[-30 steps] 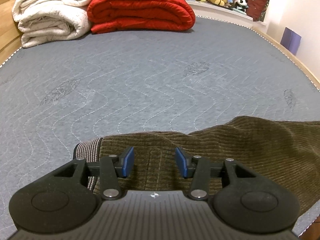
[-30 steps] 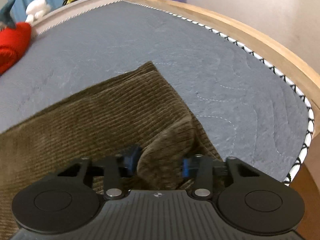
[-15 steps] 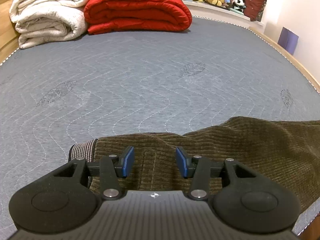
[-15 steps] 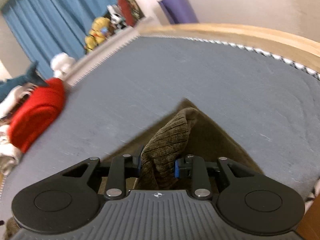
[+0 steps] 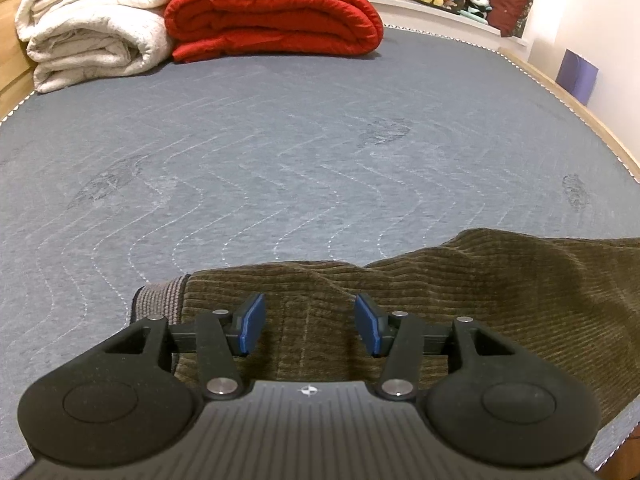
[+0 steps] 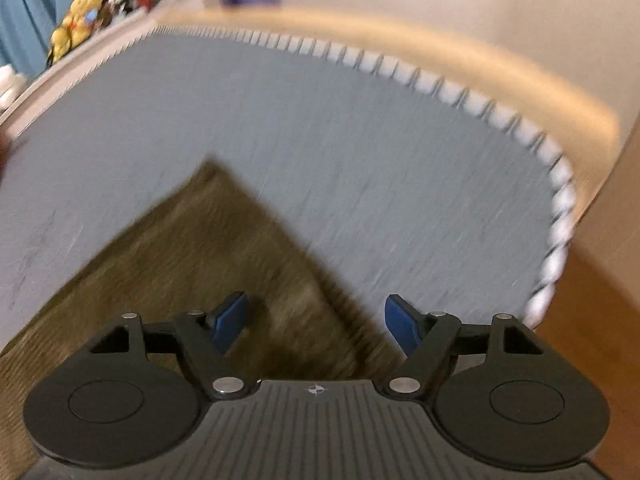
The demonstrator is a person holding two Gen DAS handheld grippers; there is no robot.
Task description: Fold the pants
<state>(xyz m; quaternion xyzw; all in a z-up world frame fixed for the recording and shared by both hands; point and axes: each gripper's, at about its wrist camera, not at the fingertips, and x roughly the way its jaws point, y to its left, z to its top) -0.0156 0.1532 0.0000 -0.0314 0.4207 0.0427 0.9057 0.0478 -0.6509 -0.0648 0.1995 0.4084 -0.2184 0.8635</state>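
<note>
Jaws of right gripper [image 6: 316, 326] opening, pants [image 6: 192, 264] released.

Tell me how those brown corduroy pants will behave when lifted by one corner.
The pants will probably droop: they already lie in soft wrinkles on the mattress. The thick ribbed cloth probably grips well and hangs fairly heavy.

Olive-brown corduroy pants [image 5: 460, 300] lie flat along the mattress's near edge; striped waistband lining shows at left.
</note>
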